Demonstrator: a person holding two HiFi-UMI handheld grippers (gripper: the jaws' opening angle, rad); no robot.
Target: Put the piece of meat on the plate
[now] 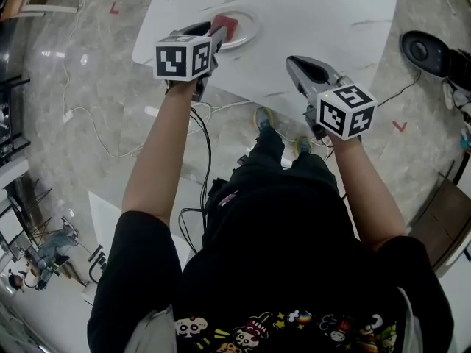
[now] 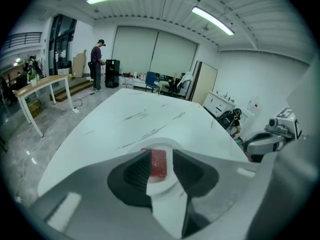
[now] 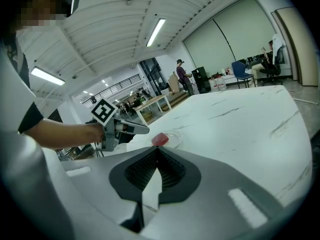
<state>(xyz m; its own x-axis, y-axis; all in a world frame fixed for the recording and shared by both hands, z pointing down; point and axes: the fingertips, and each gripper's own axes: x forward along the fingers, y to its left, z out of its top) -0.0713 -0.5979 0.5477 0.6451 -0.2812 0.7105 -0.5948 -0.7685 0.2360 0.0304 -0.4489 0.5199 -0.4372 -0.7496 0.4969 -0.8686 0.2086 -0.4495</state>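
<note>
Nearest, the right gripper (image 3: 156,150) hangs tilted down over the white marble tabletop's (image 1: 316,13) near edge, fingers closed on nothing. At its 10 o'clock, the left gripper (image 2: 161,153) angles steeply down, fingers half open and empty. Just beyond, the red rectangular piece of meat (image 1: 226,26) lies on the round pale plate (image 1: 249,29). The task looks done, and only withdrawing seems left.

Head view steeply down from above, both gripper views low across table (image 1: 316,17), sharing plate (image 1: 249,29)

Table (image 1: 316,28) glossy white marble-look; plate (image 1: 250,31) glossy, perhaps glass; meat (image 1: 224,26) red, slick.
</note>
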